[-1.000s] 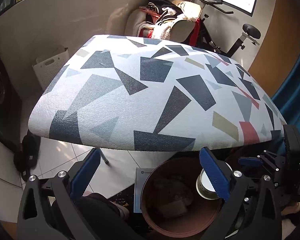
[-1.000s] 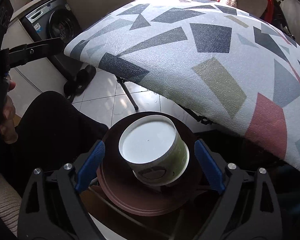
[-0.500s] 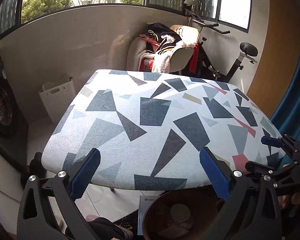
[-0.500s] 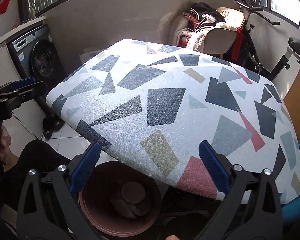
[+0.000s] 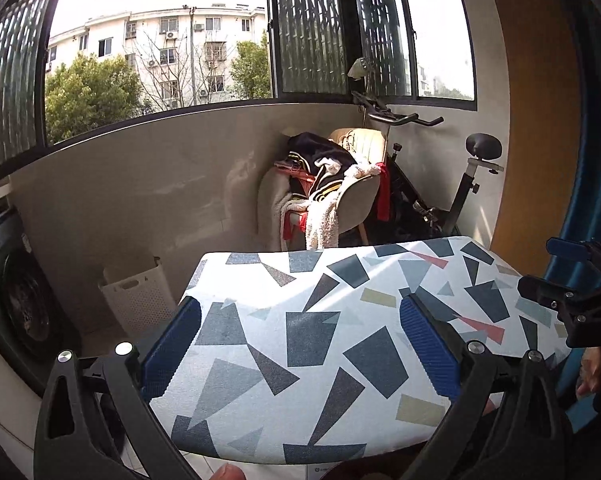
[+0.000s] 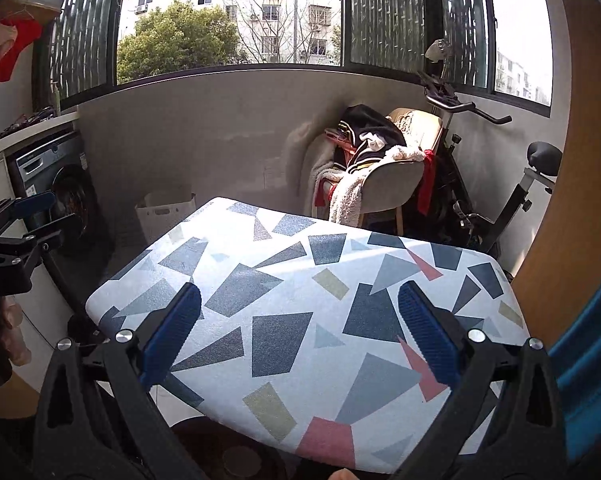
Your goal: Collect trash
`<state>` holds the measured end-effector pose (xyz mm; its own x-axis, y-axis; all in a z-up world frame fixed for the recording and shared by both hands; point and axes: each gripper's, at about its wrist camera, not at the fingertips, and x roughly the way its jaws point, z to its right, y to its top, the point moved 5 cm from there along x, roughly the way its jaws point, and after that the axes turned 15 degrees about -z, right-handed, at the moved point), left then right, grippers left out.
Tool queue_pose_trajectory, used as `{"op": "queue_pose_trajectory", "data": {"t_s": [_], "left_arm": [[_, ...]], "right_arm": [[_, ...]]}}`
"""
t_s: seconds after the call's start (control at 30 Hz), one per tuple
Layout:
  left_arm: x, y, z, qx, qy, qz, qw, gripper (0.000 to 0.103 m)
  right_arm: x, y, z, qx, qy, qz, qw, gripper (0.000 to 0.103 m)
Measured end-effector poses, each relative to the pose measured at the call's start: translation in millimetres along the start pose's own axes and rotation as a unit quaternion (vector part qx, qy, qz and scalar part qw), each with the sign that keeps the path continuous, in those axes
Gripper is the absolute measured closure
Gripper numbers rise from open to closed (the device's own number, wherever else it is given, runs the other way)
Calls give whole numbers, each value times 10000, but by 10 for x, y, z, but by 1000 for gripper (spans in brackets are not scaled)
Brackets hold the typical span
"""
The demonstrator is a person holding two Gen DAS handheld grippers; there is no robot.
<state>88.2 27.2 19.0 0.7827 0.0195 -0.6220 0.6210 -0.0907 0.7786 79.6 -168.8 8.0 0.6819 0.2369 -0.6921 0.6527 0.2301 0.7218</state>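
Note:
My left gripper is open and empty, raised above the near edge of the patterned table. My right gripper is open and empty, also above the table. The brown trash bin shows only as a dark rim below the table's near edge, with a round cup inside it. The right gripper also shows at the right of the left wrist view. The left gripper shows at the left of the right wrist view.
A chair piled with clothes and an exercise bike stand behind the table. A white laundry basket and a washing machine are at the left. A blue curtain hangs at the right.
The cup left the right gripper and dropped into the bin. Both grippers then rose from bin level to above the table top and tilted up toward the window.

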Motion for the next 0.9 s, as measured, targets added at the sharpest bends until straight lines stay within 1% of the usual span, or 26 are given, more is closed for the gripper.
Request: {"op": "queue_pose_trajectory", "data": {"t_s": [0.1,0.27,0.4,0.6,0.73,0.9], "left_arm": [[-69,61,31,52,18,97,9999,6],[-100,77,66,86,-24,115,9999,6],[-130,72,93,86,-76,125,9999,6],[-95,65,71,-15,-190,8,9998,6],[-120,57,80,36,-115,26,9999,6],[-137,59,88,80,-159,26,9998,6]], "right_arm": [[-116,43,28,50,-15,156,9999,6],[-200,62,51,99,-21,280,9996,6],[-210,61,38,110,-20,296,9995,6],[-213,58,35,119,-5,286,9995,6],[-208,27,15,129,4,256,9996,6],[-213,29,-4,123,7,257,9996,6]]}}
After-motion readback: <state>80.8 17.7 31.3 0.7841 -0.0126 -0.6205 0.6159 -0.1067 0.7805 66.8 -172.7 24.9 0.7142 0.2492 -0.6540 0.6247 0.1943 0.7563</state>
